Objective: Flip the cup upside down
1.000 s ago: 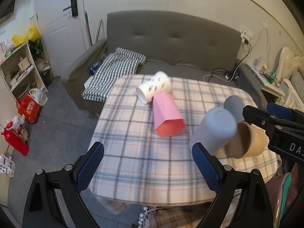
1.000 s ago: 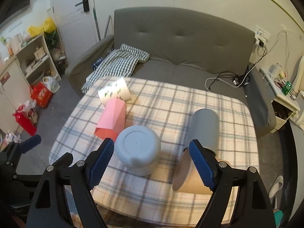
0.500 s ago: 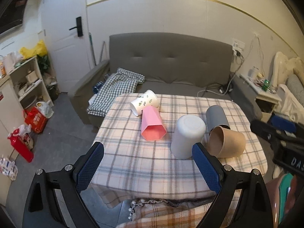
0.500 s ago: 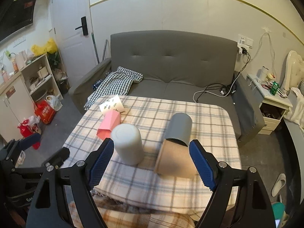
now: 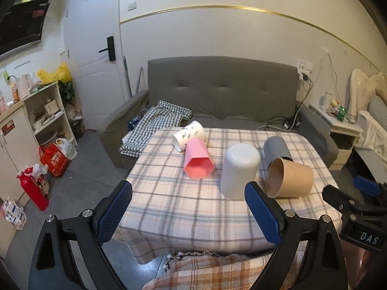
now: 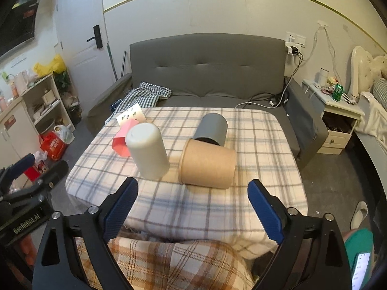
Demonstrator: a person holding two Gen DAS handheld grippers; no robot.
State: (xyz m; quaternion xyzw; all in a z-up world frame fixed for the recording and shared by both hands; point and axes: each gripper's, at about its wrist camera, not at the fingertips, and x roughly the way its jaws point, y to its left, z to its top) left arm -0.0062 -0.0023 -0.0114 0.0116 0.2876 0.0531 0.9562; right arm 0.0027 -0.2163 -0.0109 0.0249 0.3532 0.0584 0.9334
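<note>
Short of the table edge (image 6: pixel 169 212), both left tongs (image 5: pixel 188 213) and right tongs (image 6: pixel 193 211) hover spread, level, gripping nothing.

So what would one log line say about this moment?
white cup: upside down on table | left tongs: open, empty | right tongs: open, empty

Plaid-covered table (image 5: pixel 183 207), five cups (image 5: pixel 239 170) on it

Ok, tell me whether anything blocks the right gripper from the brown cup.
Nothing visible: only bare tablecloth lies between the right gripper and the brown cup. The white cup stands left, the grey cup lies behind.
</note>
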